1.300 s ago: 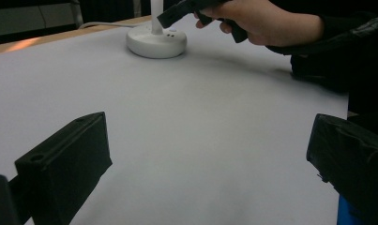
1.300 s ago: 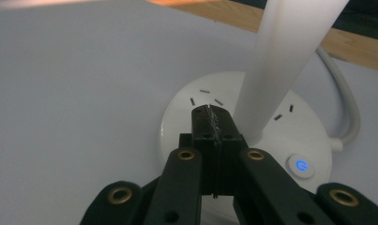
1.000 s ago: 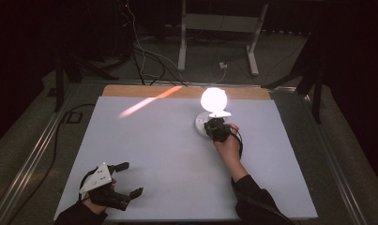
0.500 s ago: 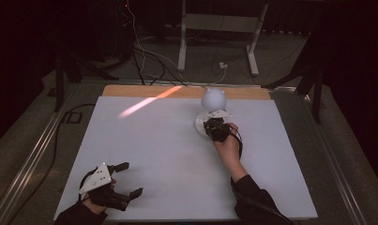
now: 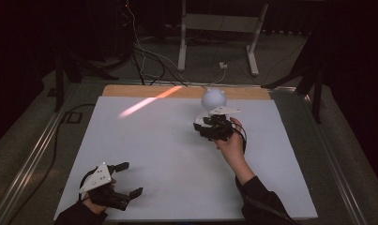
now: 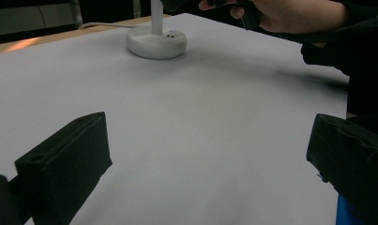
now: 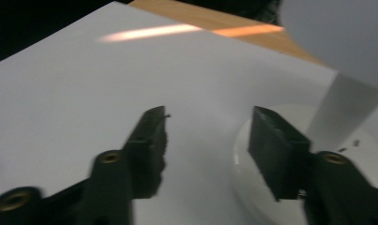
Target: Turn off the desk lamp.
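Small white lamp (image 5: 213, 101) stands upper centre of the white table (image 5: 168, 154), globe unlit. Right gripper (image 5: 210, 127) just beside its base — jaws apart, holding nothing, possibly touching it. Left gripper (image 5: 130, 179) lower left, jaws wide — empty.

Lamp (image 5: 213, 101) at table's (image 5: 154, 154) far edge, right hand-held gripper (image 5: 214, 127) just before it

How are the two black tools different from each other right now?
The left tool sits low at the near edge of the white table, far from the lamp; the right tool is right beside the lamp's round base. The left tool's jaws gape wider than the right tool's. Both are black, open and hold nothing.
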Tool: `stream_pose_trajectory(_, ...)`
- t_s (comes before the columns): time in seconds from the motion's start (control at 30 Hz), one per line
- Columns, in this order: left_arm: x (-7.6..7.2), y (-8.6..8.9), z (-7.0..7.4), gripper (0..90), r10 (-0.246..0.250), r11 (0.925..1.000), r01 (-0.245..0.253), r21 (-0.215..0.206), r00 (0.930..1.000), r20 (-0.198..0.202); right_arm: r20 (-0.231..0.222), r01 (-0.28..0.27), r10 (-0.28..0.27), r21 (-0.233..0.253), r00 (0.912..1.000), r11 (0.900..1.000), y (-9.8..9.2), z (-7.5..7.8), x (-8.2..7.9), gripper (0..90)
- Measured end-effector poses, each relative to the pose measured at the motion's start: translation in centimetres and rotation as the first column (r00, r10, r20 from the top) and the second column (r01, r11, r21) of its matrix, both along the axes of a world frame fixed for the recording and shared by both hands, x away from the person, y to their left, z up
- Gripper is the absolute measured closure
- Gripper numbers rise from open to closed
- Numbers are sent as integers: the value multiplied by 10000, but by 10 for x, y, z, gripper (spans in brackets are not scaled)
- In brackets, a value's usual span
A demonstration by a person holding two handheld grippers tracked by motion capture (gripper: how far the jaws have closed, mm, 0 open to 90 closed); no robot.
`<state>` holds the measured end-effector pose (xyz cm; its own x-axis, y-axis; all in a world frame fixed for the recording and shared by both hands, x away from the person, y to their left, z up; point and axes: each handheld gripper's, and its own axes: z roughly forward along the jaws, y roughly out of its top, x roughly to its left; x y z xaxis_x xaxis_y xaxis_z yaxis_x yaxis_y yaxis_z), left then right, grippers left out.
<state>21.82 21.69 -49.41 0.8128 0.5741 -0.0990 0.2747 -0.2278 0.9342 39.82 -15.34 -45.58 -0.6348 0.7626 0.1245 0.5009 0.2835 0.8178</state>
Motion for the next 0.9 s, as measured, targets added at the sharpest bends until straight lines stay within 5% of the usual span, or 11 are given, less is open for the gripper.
stream_pose_trajectory(0.4,0,0,0,6,16,10000,-16,2,10000,7,317,-358,345,426,9989,9985,-15,2,-19,111)
stream_pose_trajectory(0.53,0,0,0,6,17,10000,-17,-2,10000,0,118,-906,903,253,9958,9956,-22,-1,-28,12)
stream_pose_trajectory(0.73,0,0,0,6,3,10000,-3,12,10000,0,575,-1268,1239,490,9906,9907,-38,-10,-45,0)
stream_pose_trajectory(0.9,0,1,0,6,12,10000,-12,5,10000,-4,492,-1276,1275,-27,9906,9918,-52,-19,-60,0)
